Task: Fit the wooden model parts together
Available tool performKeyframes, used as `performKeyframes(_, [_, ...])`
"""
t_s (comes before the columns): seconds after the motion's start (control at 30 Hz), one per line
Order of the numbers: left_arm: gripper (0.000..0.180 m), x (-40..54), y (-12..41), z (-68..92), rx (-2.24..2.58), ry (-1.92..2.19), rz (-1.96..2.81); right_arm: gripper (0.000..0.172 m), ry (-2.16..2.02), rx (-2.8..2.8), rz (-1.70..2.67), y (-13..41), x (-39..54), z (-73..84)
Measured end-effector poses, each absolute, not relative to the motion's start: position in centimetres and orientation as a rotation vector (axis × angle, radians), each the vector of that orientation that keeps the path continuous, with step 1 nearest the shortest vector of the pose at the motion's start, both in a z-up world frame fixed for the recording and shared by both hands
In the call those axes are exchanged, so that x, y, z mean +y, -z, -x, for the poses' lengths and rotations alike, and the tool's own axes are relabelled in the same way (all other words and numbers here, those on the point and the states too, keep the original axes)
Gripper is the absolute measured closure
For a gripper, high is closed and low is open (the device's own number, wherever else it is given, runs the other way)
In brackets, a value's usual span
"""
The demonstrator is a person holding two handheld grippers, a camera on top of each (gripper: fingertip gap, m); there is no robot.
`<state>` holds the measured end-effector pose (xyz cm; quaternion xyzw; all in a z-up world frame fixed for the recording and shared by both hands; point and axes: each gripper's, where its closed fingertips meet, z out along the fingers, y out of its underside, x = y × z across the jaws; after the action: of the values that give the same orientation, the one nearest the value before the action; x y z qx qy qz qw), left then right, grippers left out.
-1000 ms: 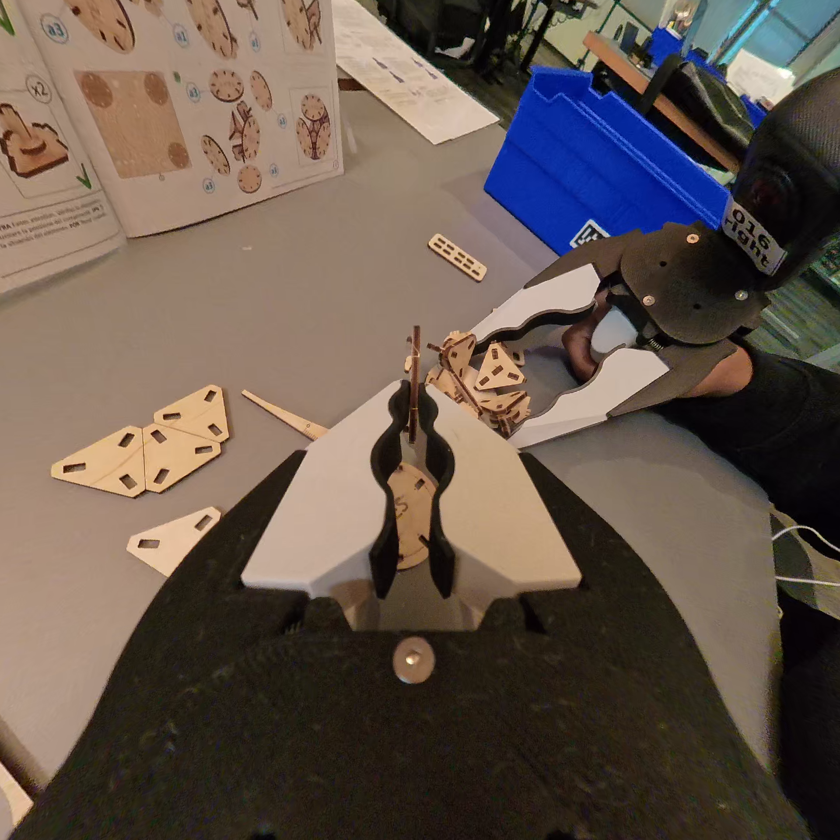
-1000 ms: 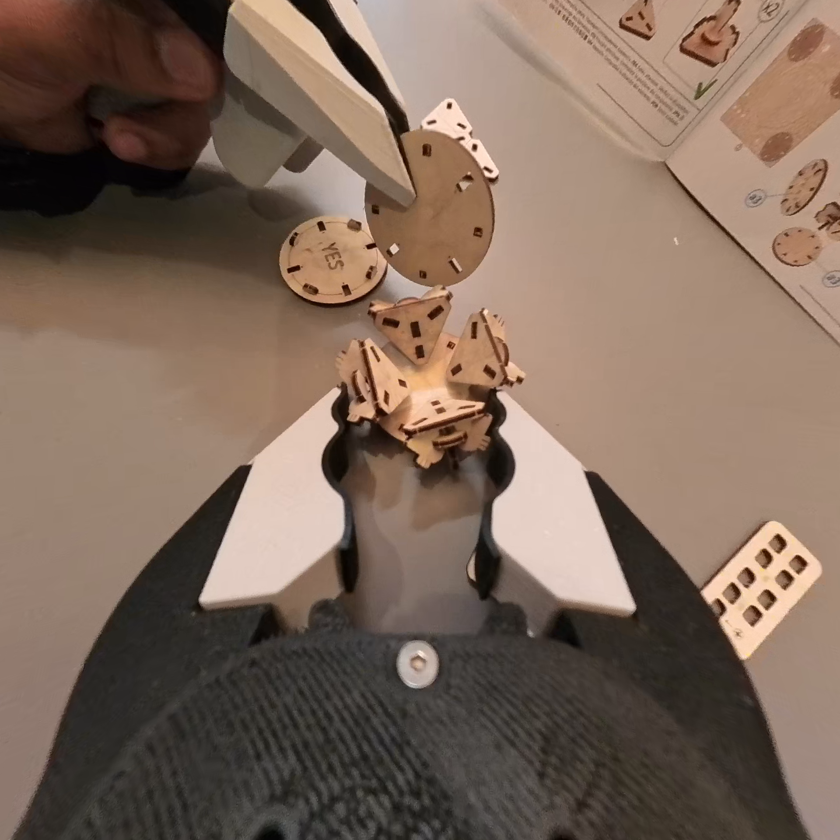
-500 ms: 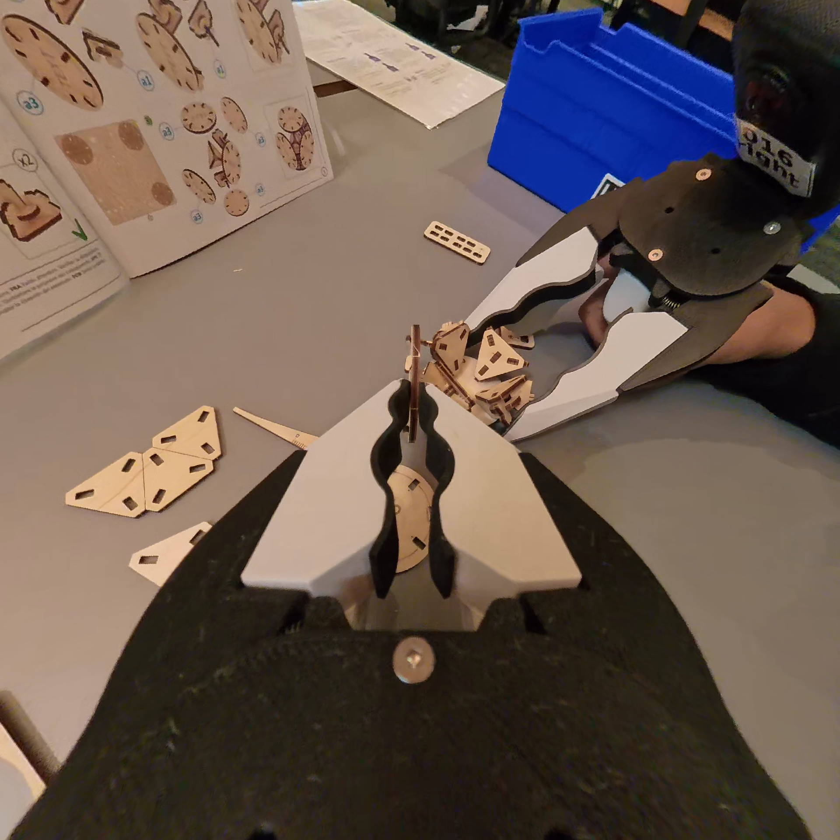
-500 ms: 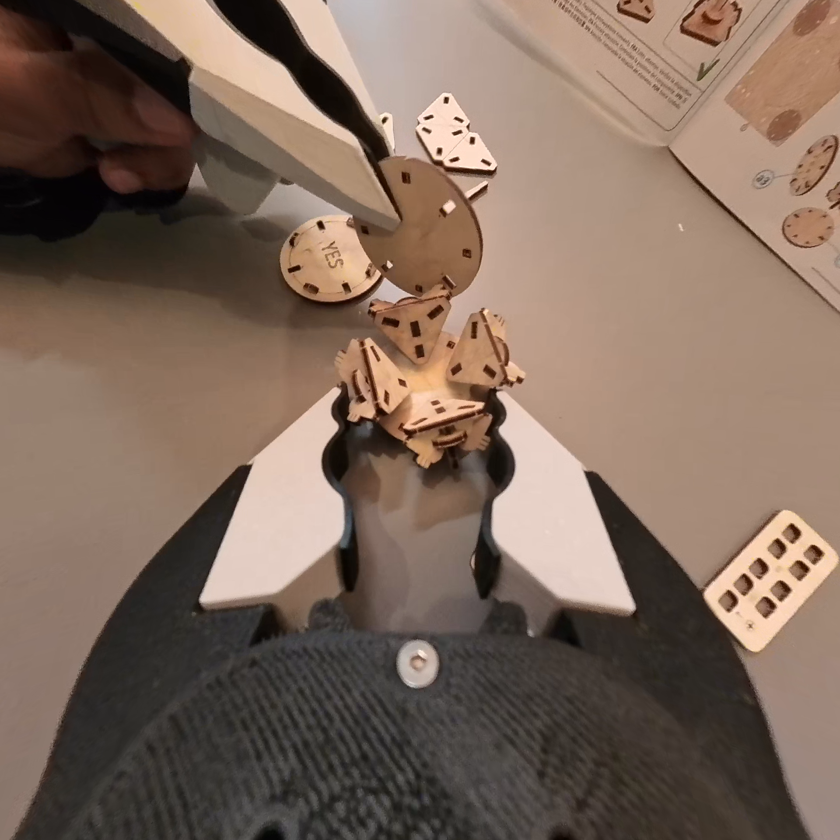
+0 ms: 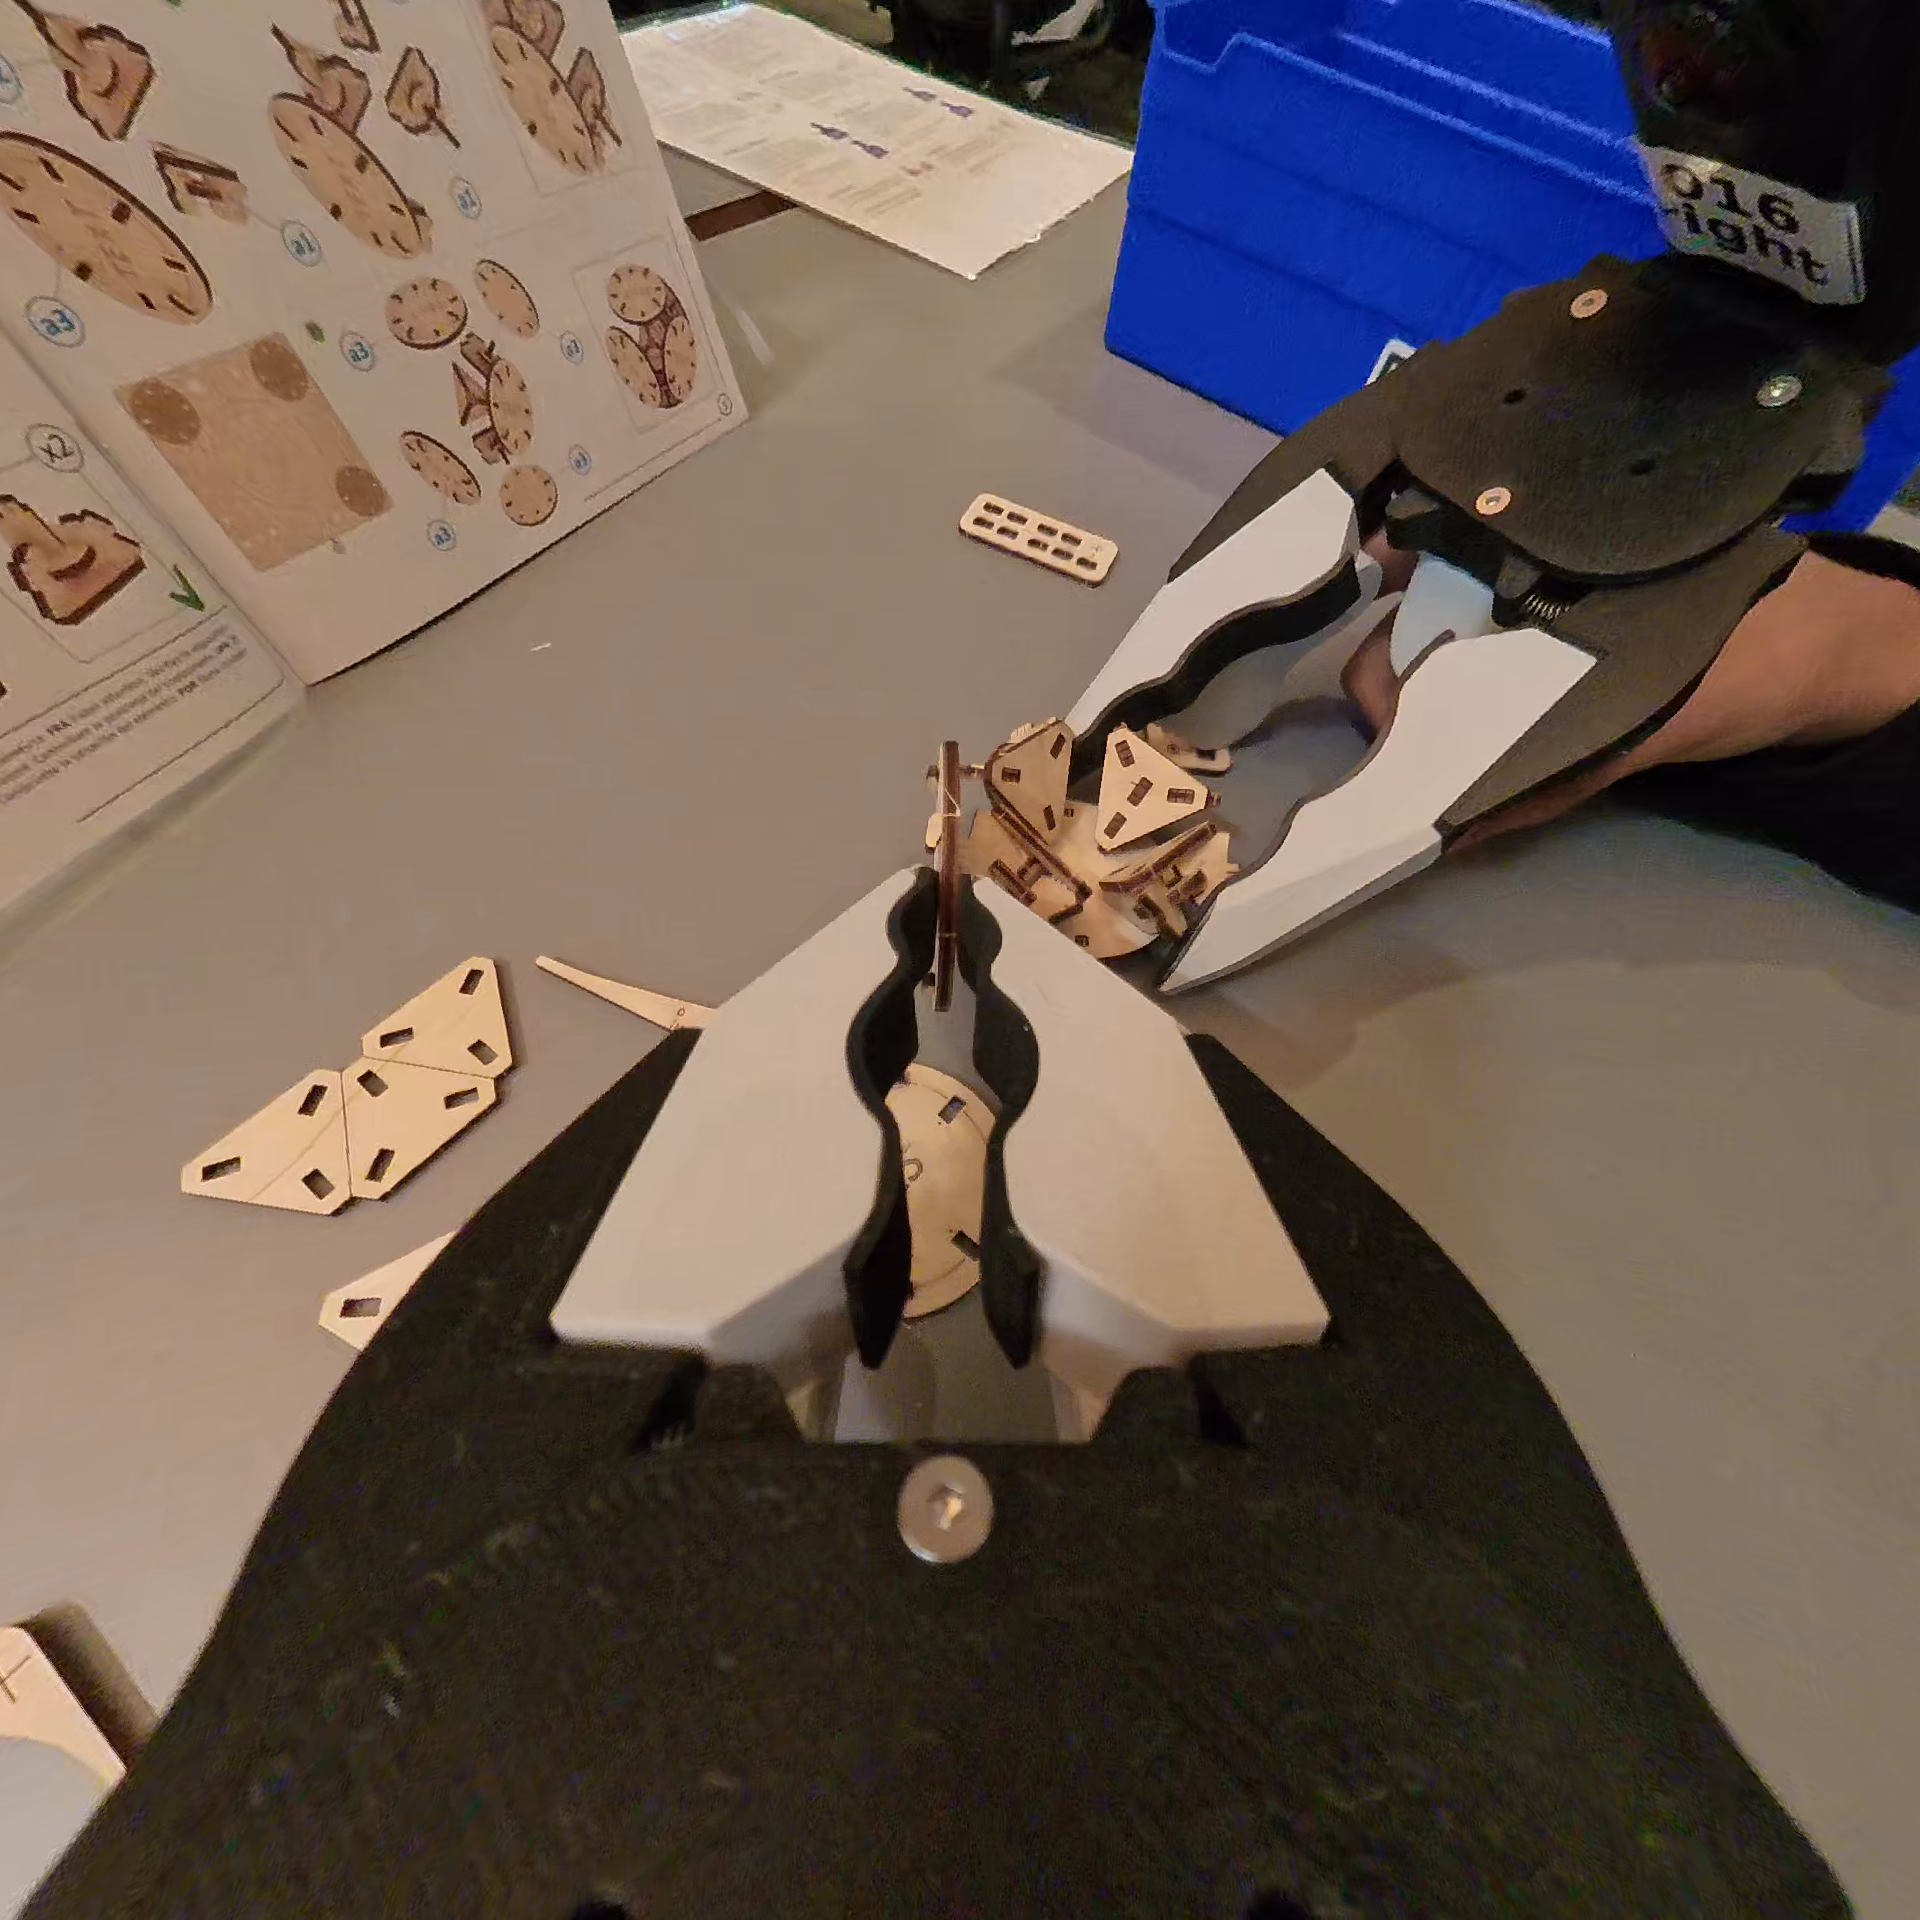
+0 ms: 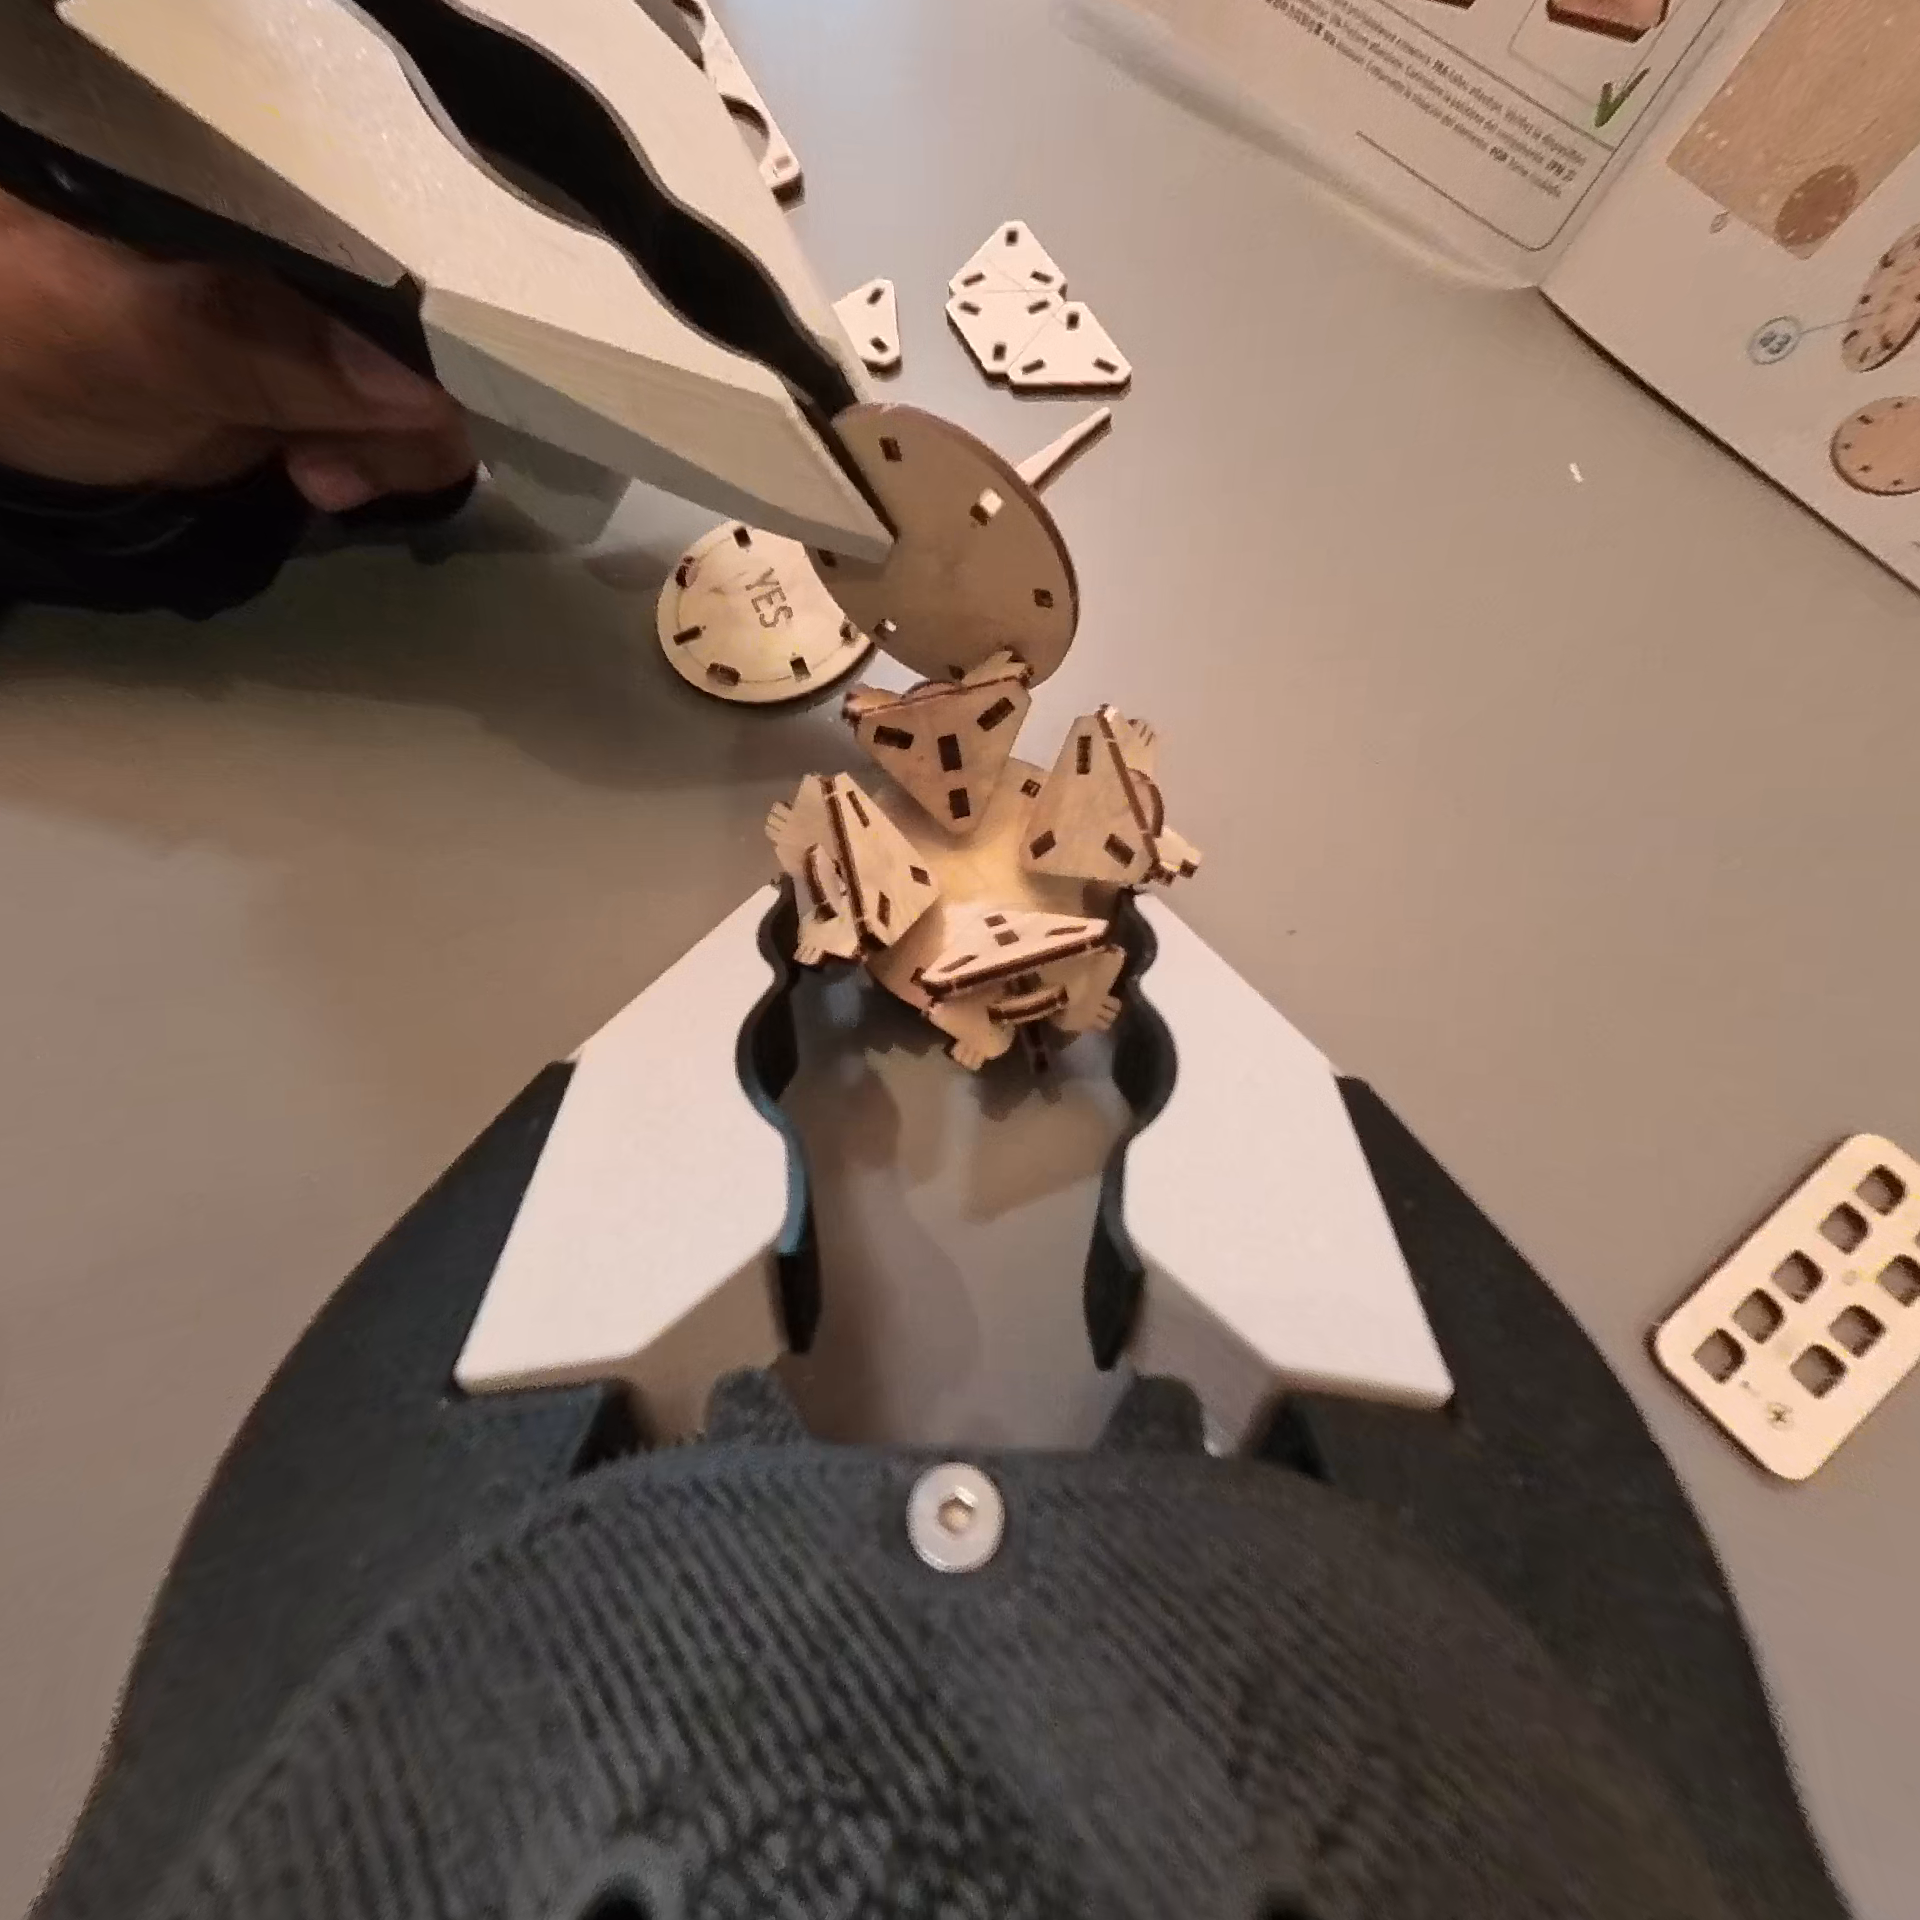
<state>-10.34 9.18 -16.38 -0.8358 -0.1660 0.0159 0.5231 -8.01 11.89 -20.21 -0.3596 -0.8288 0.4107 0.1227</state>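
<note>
Grey worktop (image 5: pixel 644 748) with an open instruction booklet (image 5: pixel 343 343) propped behind and a blue bin (image 5: pixel 1351 208) at the far right. Left gripper (image 5: pixel 945 935) is clamped edge-on upon a slotted wooden disc (image 6: pixel 966 561), its rim touching the top tab of the wooden assembly (image 6: pixel 977 862). Right gripper (image 6: pixel 956 935) clasps the assembly's base, pads against both sides. To seat the disc well, its slots should be lined up with the upright tabs and pressed squarely — a tilt would likely jam. Loose pieces lie nearby — a second disc (image 6: pixel 758 623), triangular plates (image 5: pixel 353 1101), a holed strip (image 5: pixel 1039 525).
</note>
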Motion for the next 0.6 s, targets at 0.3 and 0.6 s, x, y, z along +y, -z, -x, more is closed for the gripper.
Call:
performKeyframes(0.3, [0.18, 9.3, 14.7, 10.1, -0.346, -0.014, 1.89, 0.112, -1.448, -2.384, 1.167, 18.6, 11.6, 7.6])
performKeyframes(0.6, [0.18, 9.2, 12.4, 9.4, -0.261, 0.003, 1.772, 0.113, -1.934, -2.306, 1.339, 15.9, 11.1, 6.5])
